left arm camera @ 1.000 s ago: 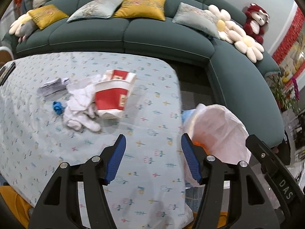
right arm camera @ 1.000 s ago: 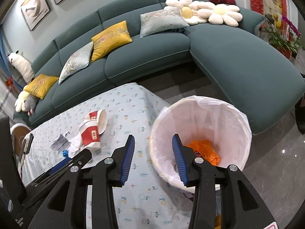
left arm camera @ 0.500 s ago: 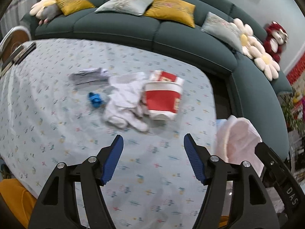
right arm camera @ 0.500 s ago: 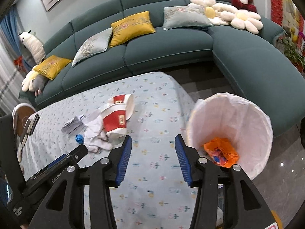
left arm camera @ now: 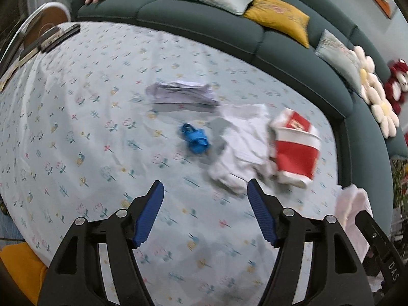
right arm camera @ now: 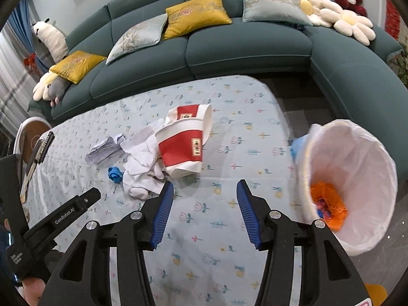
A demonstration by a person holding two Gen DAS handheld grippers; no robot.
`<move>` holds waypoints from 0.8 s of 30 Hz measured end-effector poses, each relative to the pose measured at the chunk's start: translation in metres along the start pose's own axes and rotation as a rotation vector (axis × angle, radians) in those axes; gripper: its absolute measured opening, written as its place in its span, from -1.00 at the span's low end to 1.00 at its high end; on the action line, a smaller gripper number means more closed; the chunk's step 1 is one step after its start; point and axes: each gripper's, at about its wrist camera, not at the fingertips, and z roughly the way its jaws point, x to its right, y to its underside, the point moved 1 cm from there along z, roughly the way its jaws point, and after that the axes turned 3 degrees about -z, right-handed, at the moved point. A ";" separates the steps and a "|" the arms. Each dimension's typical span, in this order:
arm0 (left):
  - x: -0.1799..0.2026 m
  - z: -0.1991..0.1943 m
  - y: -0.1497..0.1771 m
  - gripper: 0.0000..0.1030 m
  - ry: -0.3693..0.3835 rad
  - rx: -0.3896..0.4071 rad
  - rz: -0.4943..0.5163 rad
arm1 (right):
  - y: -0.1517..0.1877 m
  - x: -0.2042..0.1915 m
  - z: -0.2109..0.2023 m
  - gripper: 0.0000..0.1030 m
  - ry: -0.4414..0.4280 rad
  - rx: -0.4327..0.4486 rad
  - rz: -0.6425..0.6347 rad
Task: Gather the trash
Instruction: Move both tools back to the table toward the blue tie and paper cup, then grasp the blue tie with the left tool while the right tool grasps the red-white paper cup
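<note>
A red and white paper cup (left arm camera: 295,150) (right arm camera: 183,140) lies on its side on the flowered table cloth (left arm camera: 76,117). White crumpled tissue (left arm camera: 242,148) (right arm camera: 142,160) lies against it, with a small blue scrap (left arm camera: 195,139) (right arm camera: 114,174) and crumpled grey-white paper (left arm camera: 182,93) (right arm camera: 104,148) to the left. My left gripper (left arm camera: 205,204) is open and empty, just short of the tissue. My right gripper (right arm camera: 205,202) is open and empty, near the cup's base. A white-lined bin (right arm camera: 357,158) (left arm camera: 352,209) stands off the table's right end with an orange wrapper (right arm camera: 329,205) inside.
A dark green sofa (right arm camera: 229,46) with cushions and plush toys curves behind and to the right of the table. A remote and flat items (left arm camera: 48,40) lie at the table's far left corner, beside a round stool (right arm camera: 30,132).
Both grippers have swung left, away from the bin and toward the trash pile. The left one has closed in on the tissue. Both stay open and empty.
</note>
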 end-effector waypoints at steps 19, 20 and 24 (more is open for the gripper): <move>-0.009 0.087 -0.045 -0.32 -0.017 -0.084 -0.028 | -0.039 -0.020 0.090 0.08 0.000 -0.072 -0.012; -0.009 0.089 -0.045 -0.38 -0.012 -0.091 -0.028 | -0.040 -0.019 0.094 0.08 0.001 -0.076 -0.012; -0.009 0.092 -0.045 -0.54 0.001 -0.093 -0.029 | -0.040 -0.018 0.107 0.09 -0.010 -0.098 -0.003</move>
